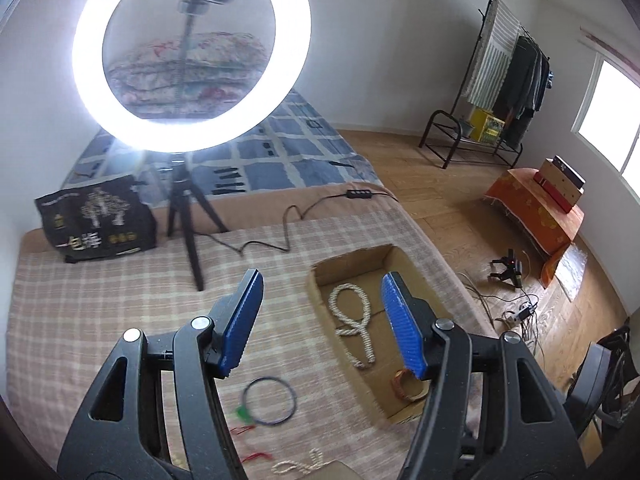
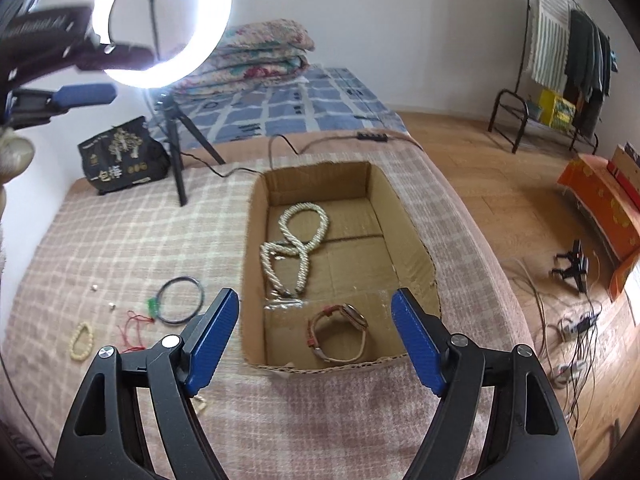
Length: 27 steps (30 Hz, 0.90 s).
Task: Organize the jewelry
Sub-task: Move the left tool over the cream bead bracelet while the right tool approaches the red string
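An open cardboard box [image 2: 404, 220] sits on the plaid bed cover. In it lie a white pearl rope necklace [image 2: 298, 240], a watch with a red-brown strap [image 2: 340, 332] and a small clear bag [image 2: 282, 304]. On the cover to its left lie a dark bangle [image 2: 180, 300], red thread [image 2: 134, 330] and a cream bead bracelet [image 2: 82, 340]. My right gripper [image 2: 316, 308] is open and empty above the box's near end. My left gripper [image 1: 320, 292] is open and empty, raised above the cover; the necklace [image 1: 354, 320], the bangle [image 1: 270, 400] and the box [image 1: 348, 260] show below it.
A lit ring light [image 1: 192, 52] on a black tripod [image 1: 188, 216] stands at the back of the cover, its cable [image 1: 280, 232] trailing right. A black printed bag [image 1: 96, 220] sits at the back left. Two tiny white beads [image 2: 102, 296] lie left of the bangle. The bed edge drops to a wooden floor on the right.
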Available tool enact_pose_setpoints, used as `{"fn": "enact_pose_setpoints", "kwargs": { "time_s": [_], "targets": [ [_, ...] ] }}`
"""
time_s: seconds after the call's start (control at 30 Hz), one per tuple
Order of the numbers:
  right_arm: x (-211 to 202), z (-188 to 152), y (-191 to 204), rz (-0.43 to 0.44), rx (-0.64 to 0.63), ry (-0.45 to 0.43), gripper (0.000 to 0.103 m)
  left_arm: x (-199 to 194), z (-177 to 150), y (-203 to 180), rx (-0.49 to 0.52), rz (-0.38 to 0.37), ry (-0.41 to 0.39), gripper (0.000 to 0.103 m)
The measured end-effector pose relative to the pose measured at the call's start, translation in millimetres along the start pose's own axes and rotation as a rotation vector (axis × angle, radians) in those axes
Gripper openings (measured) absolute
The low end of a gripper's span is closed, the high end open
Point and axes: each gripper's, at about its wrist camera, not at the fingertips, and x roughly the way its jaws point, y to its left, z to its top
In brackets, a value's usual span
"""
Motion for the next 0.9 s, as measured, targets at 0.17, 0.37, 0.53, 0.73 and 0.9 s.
{"fn": "enact_pose_setpoints", "kwargs": {
  "time_s": [0.17,0.37,0.53,0.73,0.9],
  "targets": [
    [-8,-1,17,0.011,-0.062,-0.053,0.079,-39,-18,41,-0.046,0.040,-0.021,0.063],
    [-17,-7,37,0.086,-0.124,-0.107,0.079,-81,-48,87,-0.078,0.099,-0.086,0.063],
    [-15,-12,51,0.139,-0.137,-0.101,0.079,-101,-82,125,-0.105,0.151,-0.062,0.063],
    [-2,-15,65,0.238,-0.097,-0.030,0.079,-109,-124,160,-0.161,0.169,-0.011,0.063],
    [10,-18,82,0.289,-0.093,0.043,0.079,-100,-153,181,-0.187,0.168,0.050,0.063]
  ]
}}
